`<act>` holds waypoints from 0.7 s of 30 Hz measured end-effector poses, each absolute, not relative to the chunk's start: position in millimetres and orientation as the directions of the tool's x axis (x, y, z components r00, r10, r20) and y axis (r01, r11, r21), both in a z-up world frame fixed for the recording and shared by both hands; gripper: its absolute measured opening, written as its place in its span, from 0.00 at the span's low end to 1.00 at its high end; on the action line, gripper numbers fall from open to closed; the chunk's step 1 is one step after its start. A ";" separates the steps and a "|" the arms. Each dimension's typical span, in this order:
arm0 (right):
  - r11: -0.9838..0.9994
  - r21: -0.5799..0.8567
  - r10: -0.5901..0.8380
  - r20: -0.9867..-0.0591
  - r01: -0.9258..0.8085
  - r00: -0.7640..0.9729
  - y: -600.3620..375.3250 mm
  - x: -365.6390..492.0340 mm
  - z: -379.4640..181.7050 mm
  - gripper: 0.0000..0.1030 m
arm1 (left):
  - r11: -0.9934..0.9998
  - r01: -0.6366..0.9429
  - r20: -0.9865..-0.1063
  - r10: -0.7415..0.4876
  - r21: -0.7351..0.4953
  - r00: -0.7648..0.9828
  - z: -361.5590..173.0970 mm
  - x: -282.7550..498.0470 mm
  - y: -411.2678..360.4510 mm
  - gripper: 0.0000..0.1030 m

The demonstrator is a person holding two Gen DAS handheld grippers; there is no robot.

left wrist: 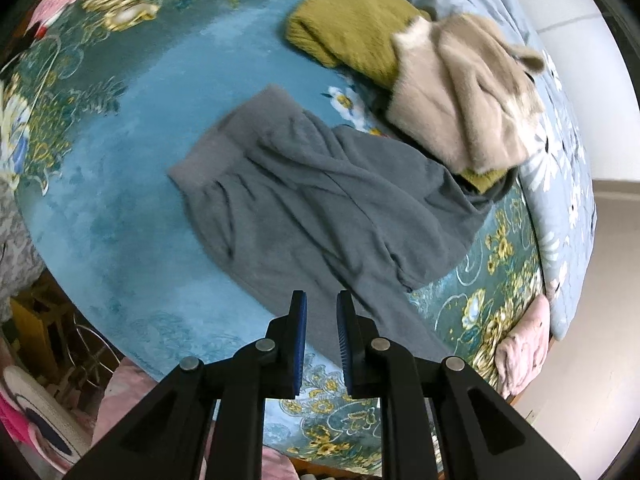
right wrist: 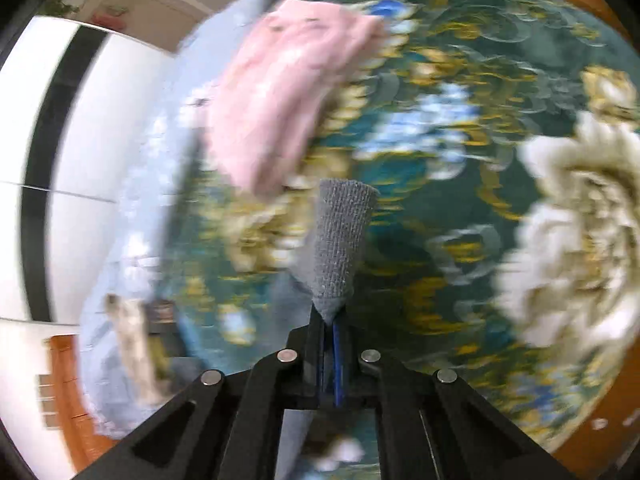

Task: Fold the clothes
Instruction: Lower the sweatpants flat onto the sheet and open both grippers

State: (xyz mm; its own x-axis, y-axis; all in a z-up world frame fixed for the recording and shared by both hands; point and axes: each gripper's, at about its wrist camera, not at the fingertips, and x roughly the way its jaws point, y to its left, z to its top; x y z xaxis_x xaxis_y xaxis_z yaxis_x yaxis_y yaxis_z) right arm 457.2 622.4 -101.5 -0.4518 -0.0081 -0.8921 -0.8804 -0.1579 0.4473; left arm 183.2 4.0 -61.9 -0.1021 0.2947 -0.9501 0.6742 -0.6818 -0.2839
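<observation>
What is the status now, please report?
Left gripper open, above grey trousers. Right gripper shut on grey fabric. Beige sweater overlaps the trousers' far end.

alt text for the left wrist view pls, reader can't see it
Grey trousers lie spread on a teal floral bedspread, just beyond the open, empty left gripper. A beige fuzzy garment sits on an olive knit sweater past them, overlapping the trousers' far end.

Teal floral bedspread point(left wrist: 120, 184), pale blue quilt point(left wrist: 560, 168), white wall point(right wrist: 24, 120)
</observation>
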 end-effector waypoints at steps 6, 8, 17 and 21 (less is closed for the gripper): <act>-0.078 0.287 -0.129 -0.953 -0.955 -0.275 614.9 475.6 -159.8 0.03 | -0.633 0.724 -0.952 0.283 -0.275 -0.114 -69.6 199.5 -19.7 0.15; -0.164 0.266 -0.106 -0.962 -0.950 -0.251 612.9 466.8 -150.2 0.04 | -0.612 0.740 -0.952 0.281 -0.277 -0.124 -73.1 206.5 -28.3 0.15; -0.164 0.166 0.042 -0.984 -0.972 -0.175 614.3 471.7 -85.8 0.56 | -0.462 0.822 -0.931 0.303 -0.332 -0.205 -102.5 241.0 -81.8 0.26; -0.223 0.148 0.070 -0.983 -0.964 -0.167 587.0 447.2 -58.8 0.56 | -0.359 0.856 -0.907 0.334 -0.373 -0.256 -131.0 253.4 -111.0 0.29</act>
State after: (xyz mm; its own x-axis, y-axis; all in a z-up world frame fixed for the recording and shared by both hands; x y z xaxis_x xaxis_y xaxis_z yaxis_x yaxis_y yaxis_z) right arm 447.2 587.0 -58.8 -0.1673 0.0696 -0.9834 -0.9636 -0.2227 0.1482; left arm 253.4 -111.0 -131.0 -0.2558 0.3339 -0.9072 0.8556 -0.3587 -0.3732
